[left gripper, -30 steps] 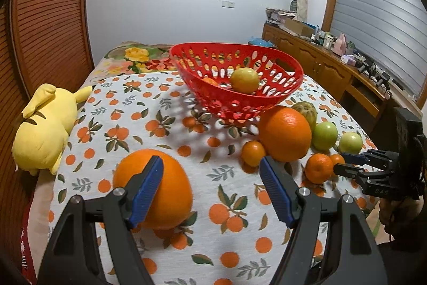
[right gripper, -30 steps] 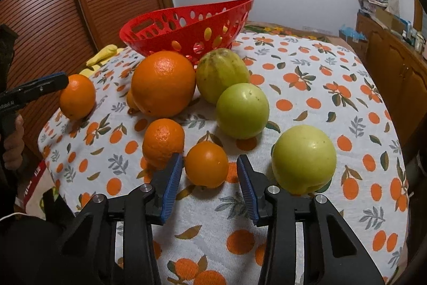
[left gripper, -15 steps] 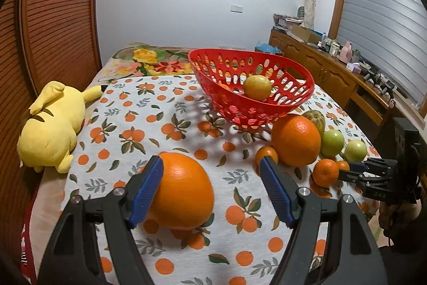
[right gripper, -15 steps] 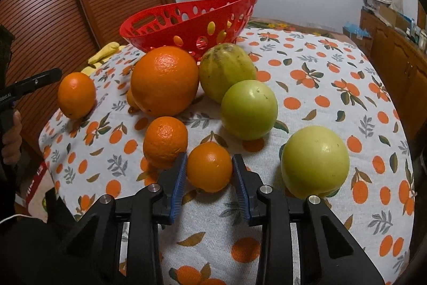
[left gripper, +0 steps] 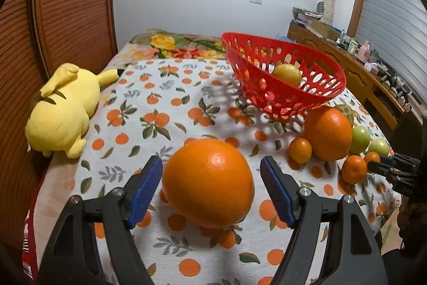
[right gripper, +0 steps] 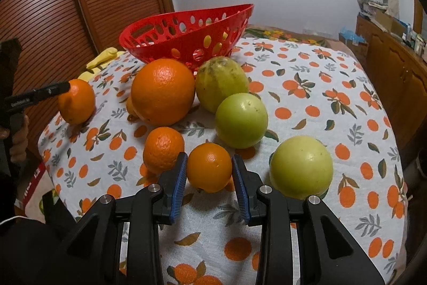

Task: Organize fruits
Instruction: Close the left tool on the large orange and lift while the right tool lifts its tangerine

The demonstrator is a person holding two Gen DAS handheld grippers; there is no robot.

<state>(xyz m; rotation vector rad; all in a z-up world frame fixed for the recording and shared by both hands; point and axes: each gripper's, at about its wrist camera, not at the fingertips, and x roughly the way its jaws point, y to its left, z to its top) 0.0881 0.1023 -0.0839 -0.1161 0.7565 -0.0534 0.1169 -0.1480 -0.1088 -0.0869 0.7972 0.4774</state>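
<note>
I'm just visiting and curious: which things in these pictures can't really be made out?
- Red basket: wall hides contents beyond one yellow fruit; right wrist view shows only its outside.
- Sideboard clutter, left view: too small.
- Yellow plush toy, right view: mostly behind the basket and the table's far edge.

Small orange point(right gripper: 209, 167) sits upright (glossy) beside red basket's point(right gripper: 186, 43) fruit cluster.

Left wrist view looks down along its tool point(left gripper: 212, 188), close over the near surface point(left gripper: 165, 108); right wrist view angles in low from the opposite end. Both catch the red basket point(left gripper: 283, 87) and fruit cluster.
</note>
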